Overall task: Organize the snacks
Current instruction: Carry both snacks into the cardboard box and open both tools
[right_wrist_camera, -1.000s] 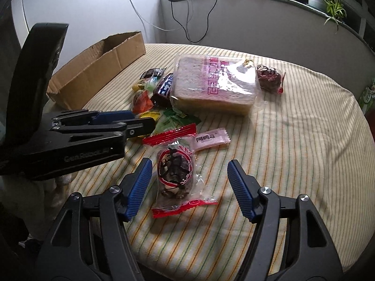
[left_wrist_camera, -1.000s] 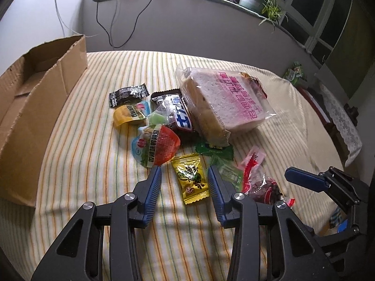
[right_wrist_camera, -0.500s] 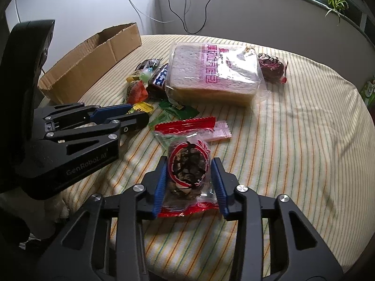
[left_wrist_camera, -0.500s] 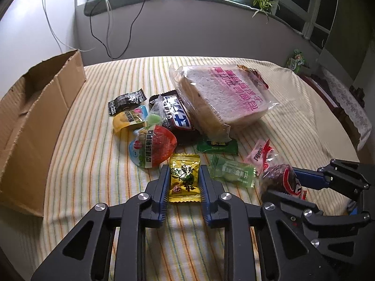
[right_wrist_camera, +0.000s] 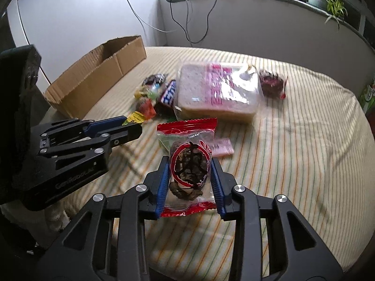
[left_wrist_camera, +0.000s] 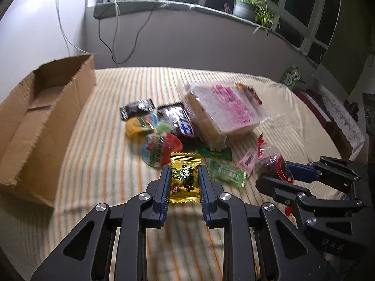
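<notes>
Both arms loaded. Left gripper (left_wrist_camera: 183, 182) is clamped on the yellow candy packet (left_wrist_camera: 184, 178) at bottom centre, long axis running along the fingers. Right gripper (right_wrist_camera: 190, 179) pinches the red-edged pastry packet (right_wrist_camera: 188, 167) the same way, raised off the striped cloth (right_wrist_camera: 293, 154). Rest of the snack pile (left_wrist_camera: 168, 126) and bread bag (left_wrist_camera: 222, 114) sit mid-frame. Cardboard box (left_wrist_camera: 35, 117) lies far left, open side up; left gripper is nearer it, so it likely drops first.
</notes>
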`<state>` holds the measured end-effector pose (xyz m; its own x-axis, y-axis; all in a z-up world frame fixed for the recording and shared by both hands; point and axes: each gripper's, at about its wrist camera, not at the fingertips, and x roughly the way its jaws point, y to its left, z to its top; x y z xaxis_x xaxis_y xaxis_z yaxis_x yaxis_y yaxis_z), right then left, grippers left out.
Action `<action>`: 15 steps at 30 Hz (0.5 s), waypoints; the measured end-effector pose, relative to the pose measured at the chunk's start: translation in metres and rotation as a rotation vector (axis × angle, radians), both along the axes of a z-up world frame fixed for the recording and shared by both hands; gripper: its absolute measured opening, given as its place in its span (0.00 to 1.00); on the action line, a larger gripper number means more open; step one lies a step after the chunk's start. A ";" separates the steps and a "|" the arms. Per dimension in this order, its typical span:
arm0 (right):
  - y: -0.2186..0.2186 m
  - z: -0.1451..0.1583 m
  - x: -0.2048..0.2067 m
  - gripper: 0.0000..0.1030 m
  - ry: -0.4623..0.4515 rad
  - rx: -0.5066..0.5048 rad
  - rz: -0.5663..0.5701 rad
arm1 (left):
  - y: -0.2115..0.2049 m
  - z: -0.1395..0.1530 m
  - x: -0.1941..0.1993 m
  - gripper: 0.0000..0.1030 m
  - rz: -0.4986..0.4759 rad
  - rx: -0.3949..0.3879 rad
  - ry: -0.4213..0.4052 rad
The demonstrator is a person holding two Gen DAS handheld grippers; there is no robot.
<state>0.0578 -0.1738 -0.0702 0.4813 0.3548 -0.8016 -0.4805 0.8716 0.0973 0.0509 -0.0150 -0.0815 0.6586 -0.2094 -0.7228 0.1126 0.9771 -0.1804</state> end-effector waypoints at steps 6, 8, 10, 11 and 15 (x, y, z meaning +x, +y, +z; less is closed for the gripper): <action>0.024 0.018 0.012 0.34 -0.037 0.010 0.038 | 0.027 0.023 -0.008 0.21 0.051 -0.007 -0.060; 0.037 0.025 0.016 0.34 -0.053 0.015 0.055 | 0.039 0.030 -0.010 0.21 0.076 -0.008 -0.077; 0.053 0.032 0.022 0.34 -0.067 0.026 0.079 | 0.053 0.035 -0.011 0.21 0.107 -0.007 -0.093; 0.059 0.035 0.024 0.34 -0.074 0.028 0.089 | 0.060 0.037 -0.012 0.21 0.121 -0.006 -0.101; 0.091 0.045 0.035 0.34 -0.090 0.045 0.139 | 0.089 0.044 -0.013 0.21 0.181 -0.003 -0.120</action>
<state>0.0926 -0.0830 -0.0251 0.4940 0.4571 -0.7396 -0.6043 0.7921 0.0859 0.0375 0.0736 -0.0377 0.7668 -0.0819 -0.6367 -0.0435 0.9829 -0.1789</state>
